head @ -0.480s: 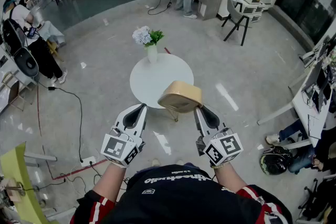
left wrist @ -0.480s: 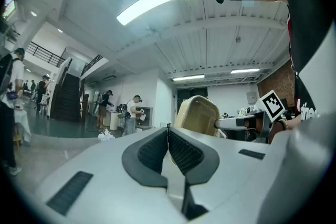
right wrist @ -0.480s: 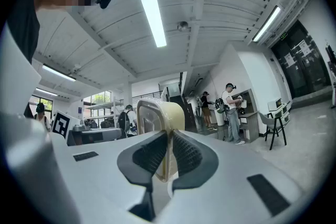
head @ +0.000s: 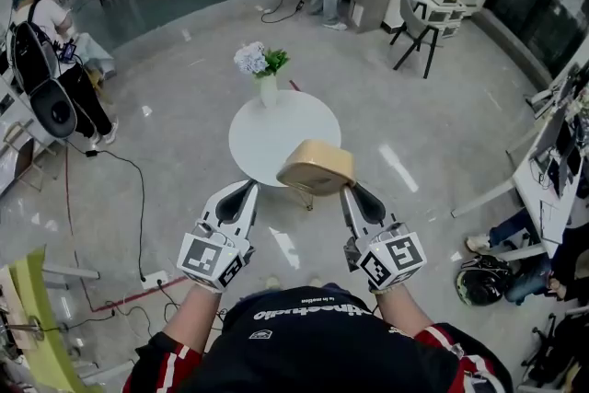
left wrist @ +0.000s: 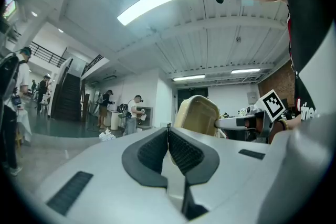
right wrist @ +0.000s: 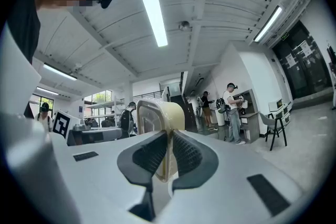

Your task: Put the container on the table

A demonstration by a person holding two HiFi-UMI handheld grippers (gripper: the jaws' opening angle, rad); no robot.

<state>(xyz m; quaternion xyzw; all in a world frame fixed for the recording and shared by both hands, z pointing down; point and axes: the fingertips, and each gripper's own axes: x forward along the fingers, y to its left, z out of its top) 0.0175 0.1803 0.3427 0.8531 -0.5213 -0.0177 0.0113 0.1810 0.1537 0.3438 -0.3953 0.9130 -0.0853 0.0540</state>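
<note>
White table (head: 274,141) with vase (head: 267,92) beneath tan container (head: 317,167), rim pinched by right gripper (head: 348,190) fingers; left gripper (head: 250,187) fingers pressed together.

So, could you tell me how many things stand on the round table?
1: the flower vase at the table's far edge; the held container hides its near edge.

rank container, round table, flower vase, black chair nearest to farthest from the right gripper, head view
1. container, clamped by the right gripper
2. round table, just ahead, below
3. flower vase, table's far edge
4. black chair, far back right
</note>
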